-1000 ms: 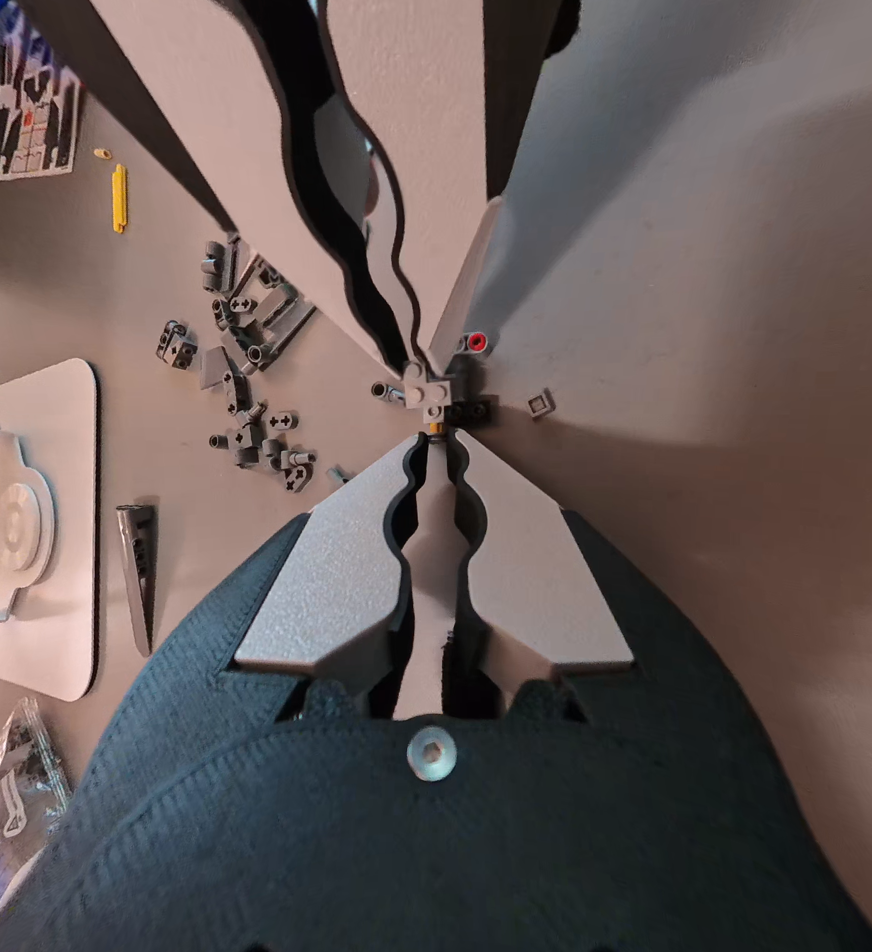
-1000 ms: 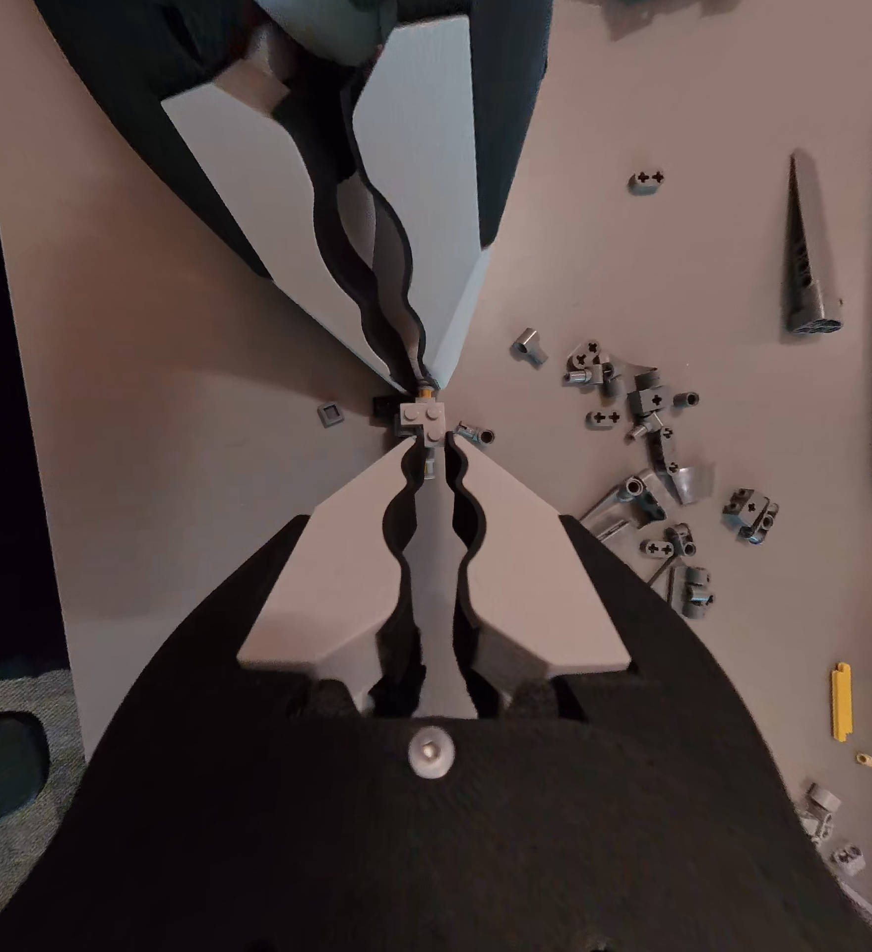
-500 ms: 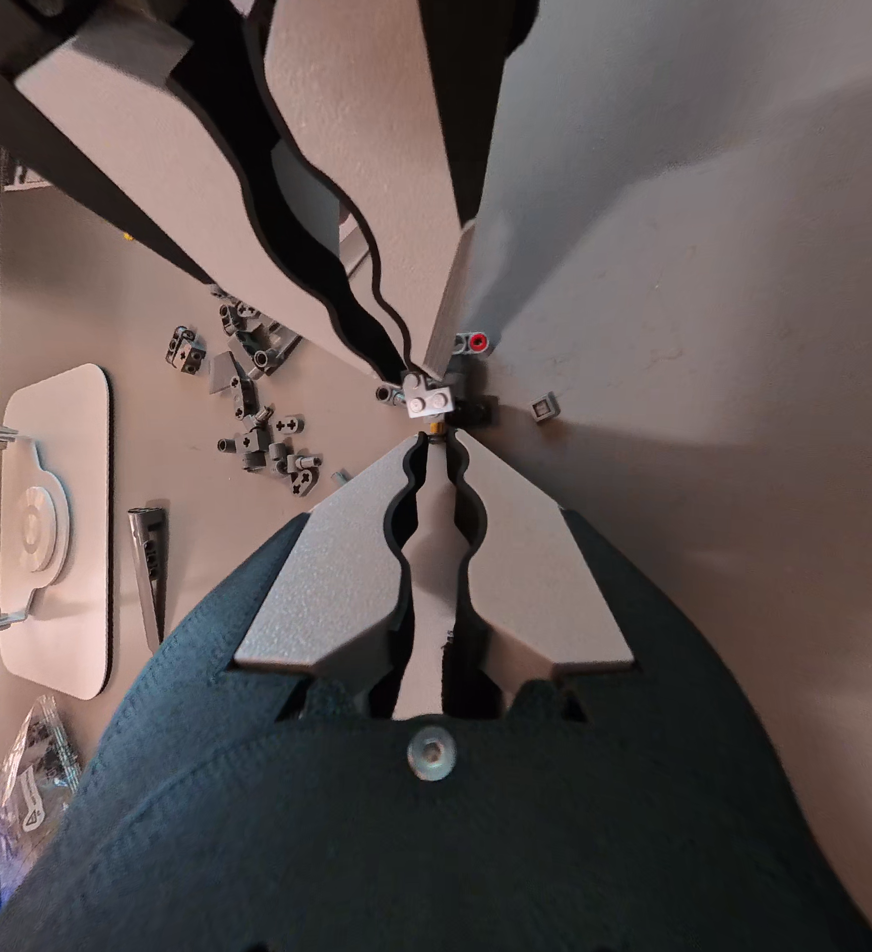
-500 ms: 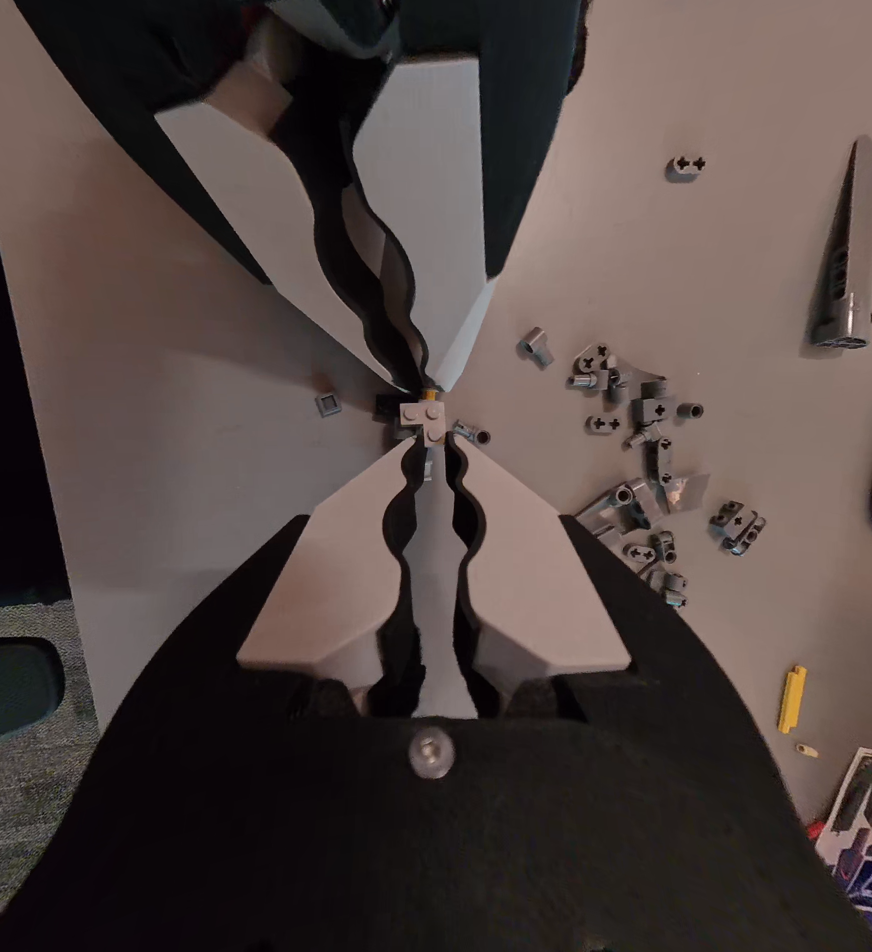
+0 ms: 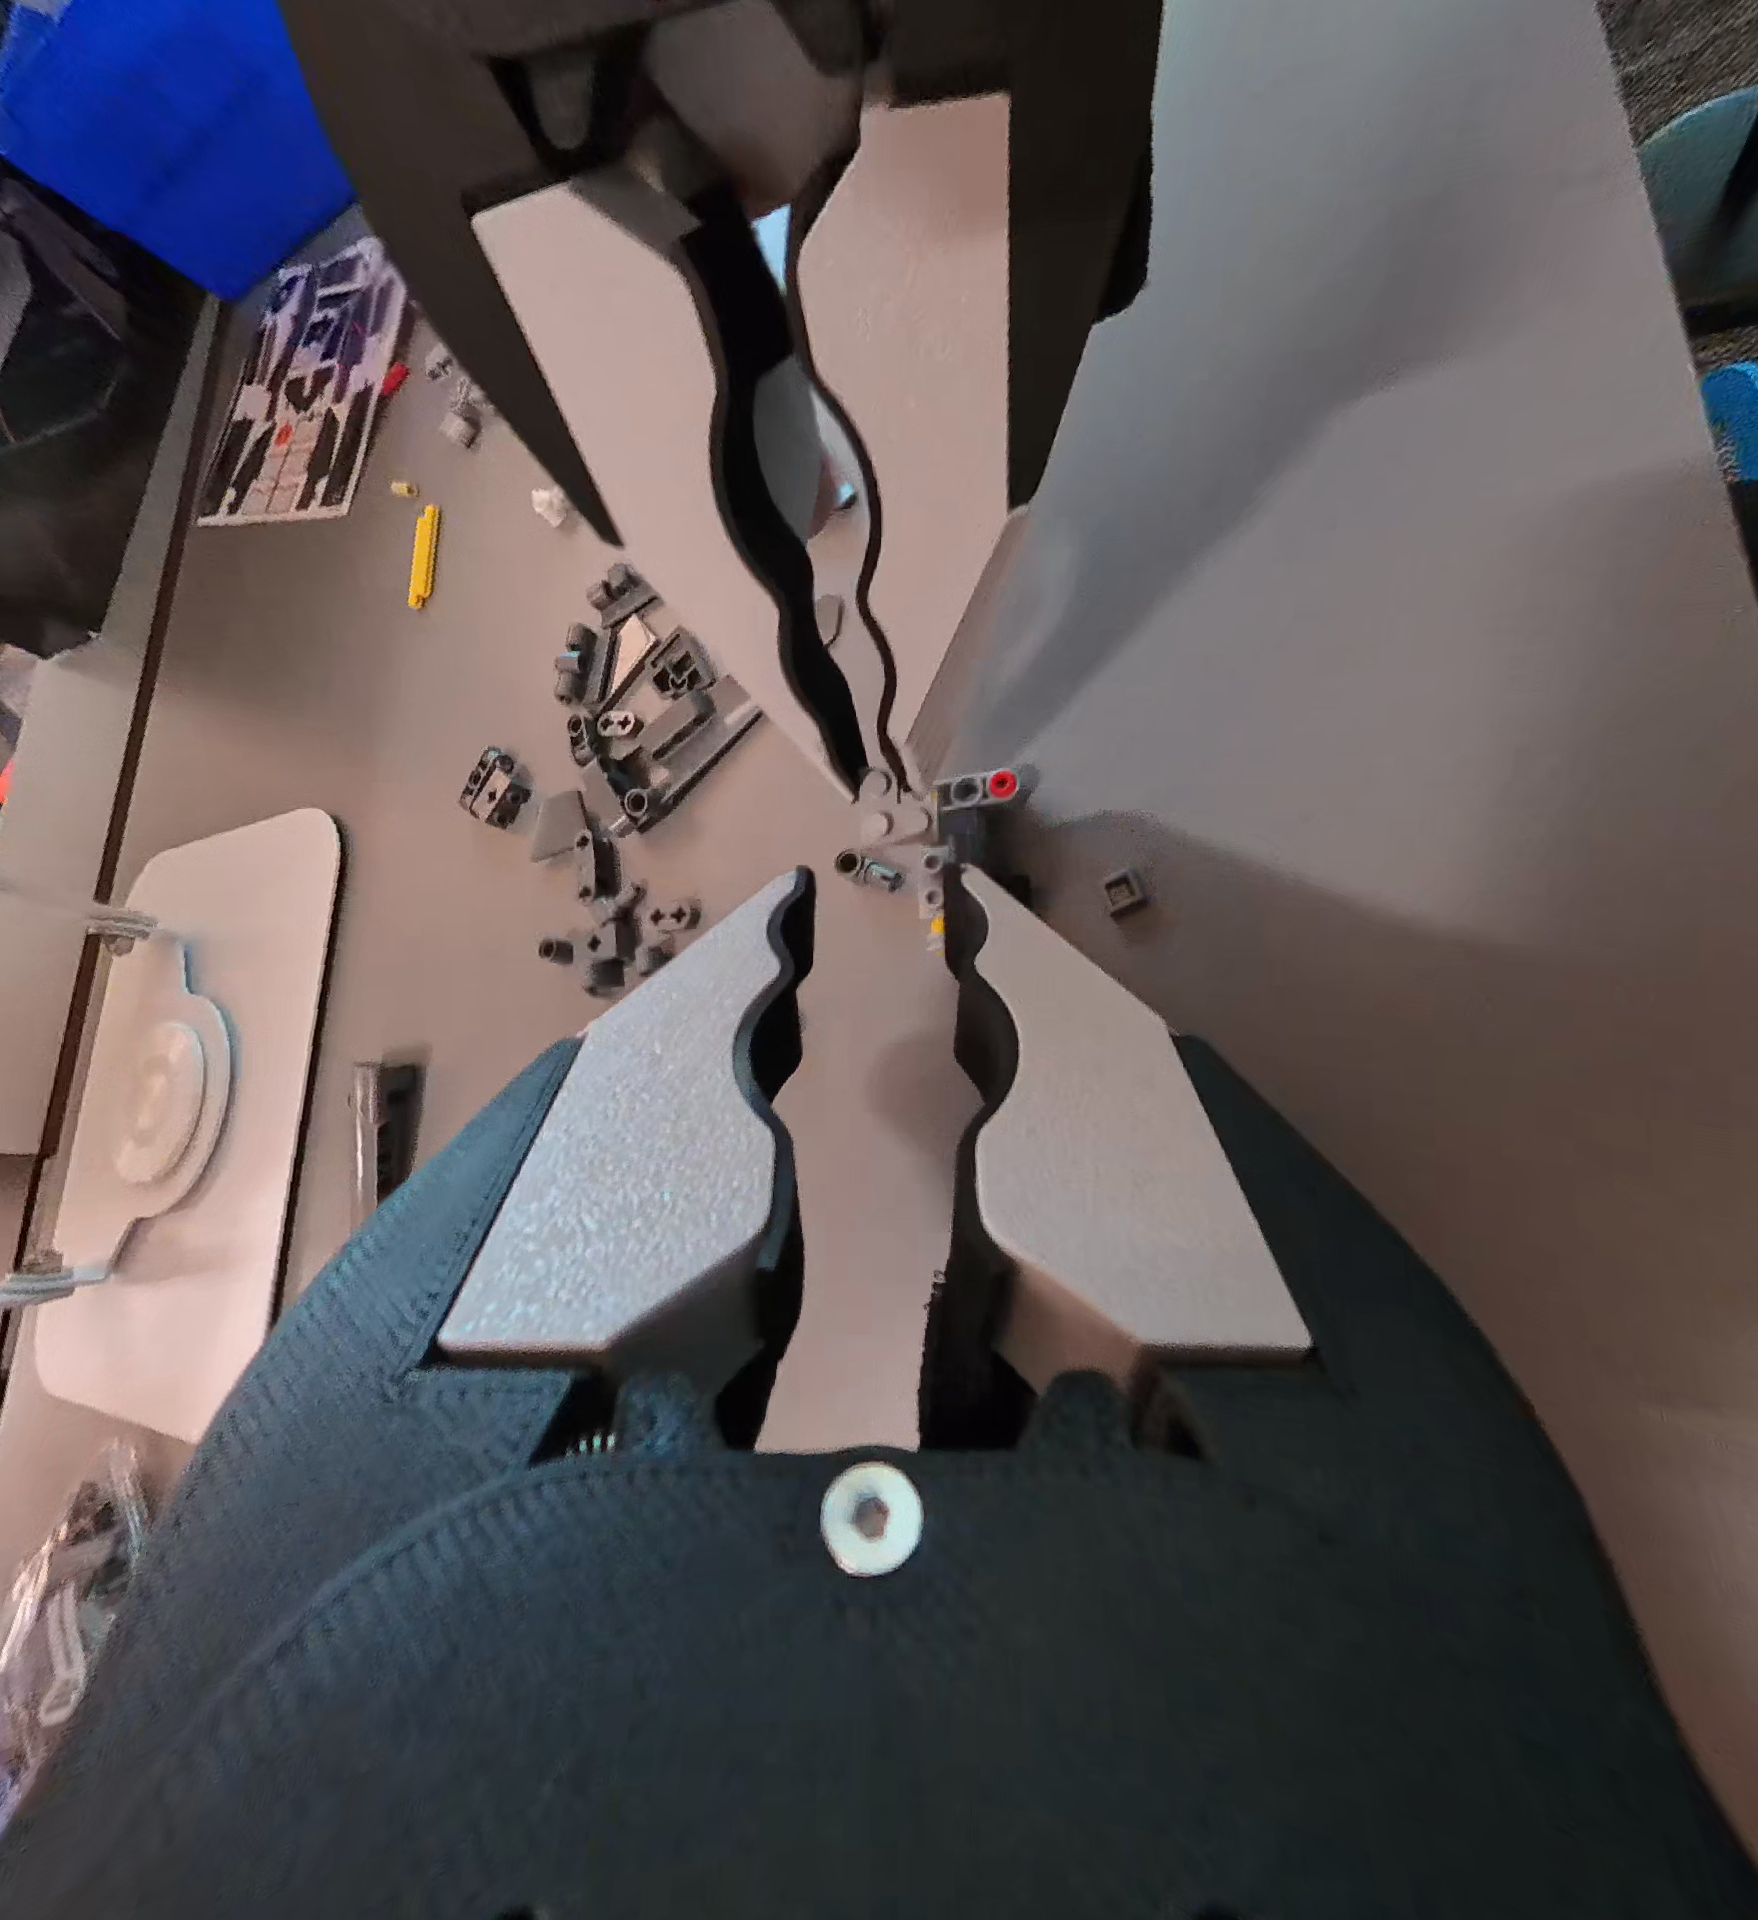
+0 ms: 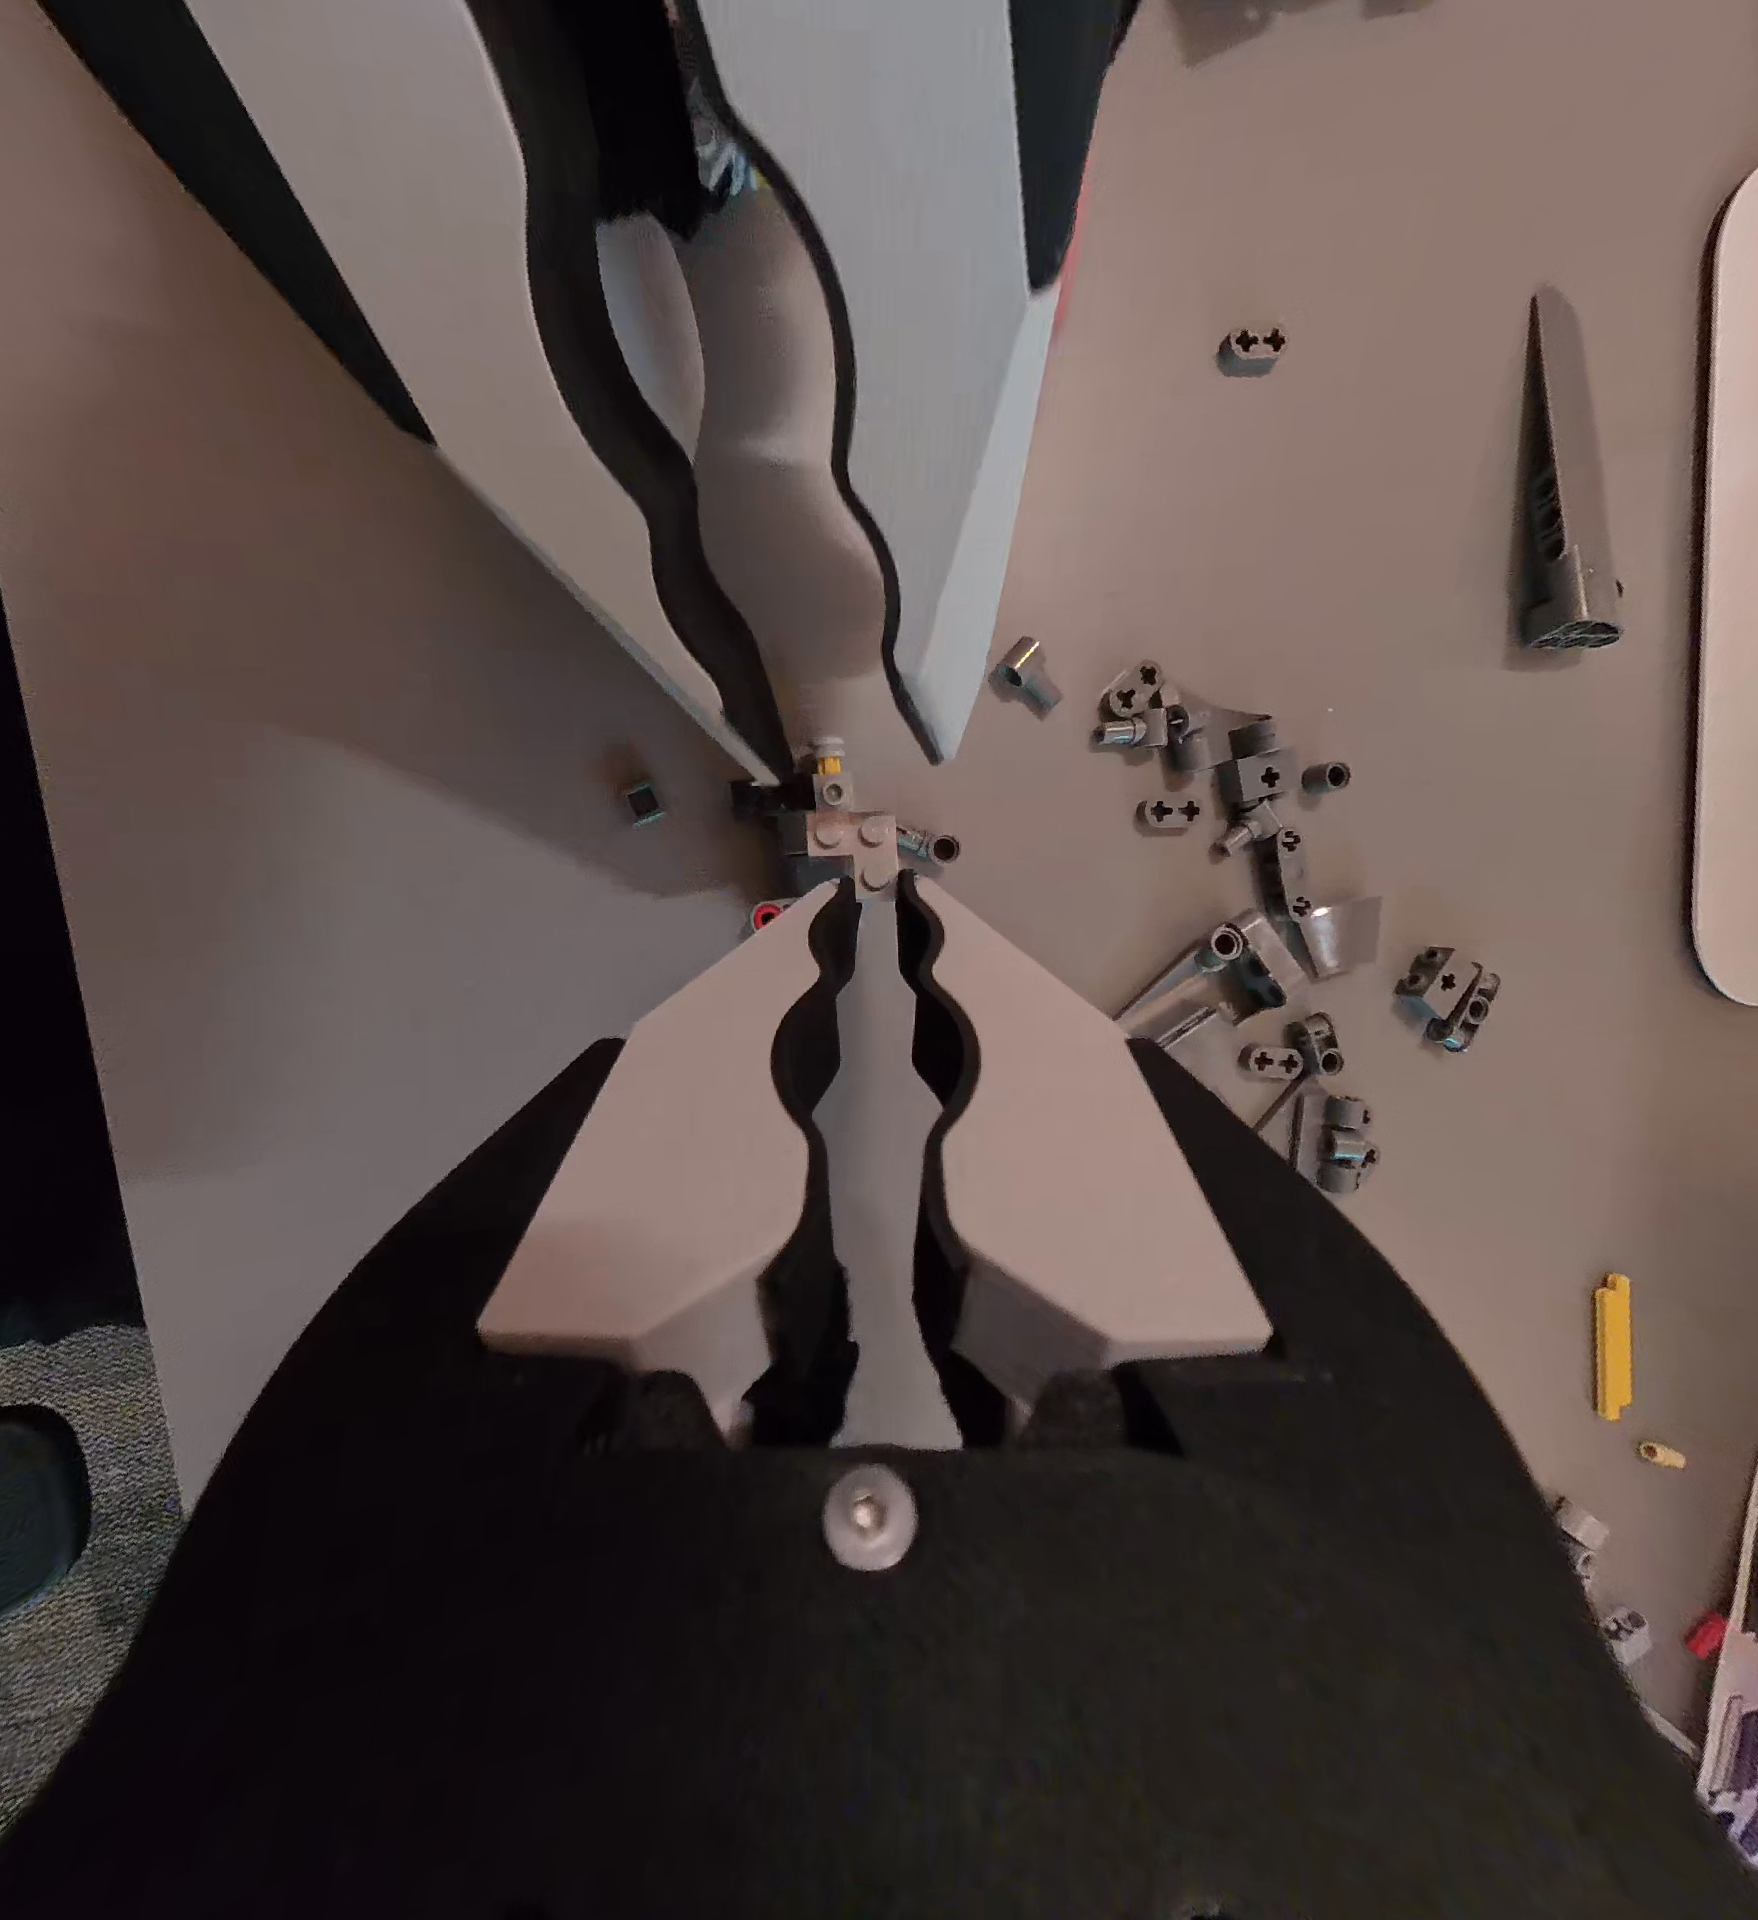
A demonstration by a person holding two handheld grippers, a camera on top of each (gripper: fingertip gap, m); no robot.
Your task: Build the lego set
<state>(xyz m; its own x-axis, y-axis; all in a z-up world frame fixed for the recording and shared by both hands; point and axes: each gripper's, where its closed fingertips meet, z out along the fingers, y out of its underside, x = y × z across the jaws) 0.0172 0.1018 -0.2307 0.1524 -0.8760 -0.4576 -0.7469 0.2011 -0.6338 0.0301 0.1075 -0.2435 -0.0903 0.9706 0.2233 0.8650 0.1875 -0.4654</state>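
Left hand-held gripper (image 5: 880,883): jaws apart, empty, brick assembly (image 5: 911,826) just ahead.
Right hand-held gripper (image 6: 873,881): pinching assembly's light grey plate (image 6: 859,847).
Advice: hold steady, level.

Two close wrist views, facing oppositely, sharing brick assembly (image 5: 901,826)

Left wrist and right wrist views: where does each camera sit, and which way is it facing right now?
Left wrist view: on the left gripper, looking along its parted fingers down at the grey table; the right gripper enters from the top.
Right wrist view: on the right gripper, facing the opposite way, fingers closed on the small brick assembly; the left gripper enters from the top.
Shared: the small brick assembly, the loose grey pieces and the yellow bar.
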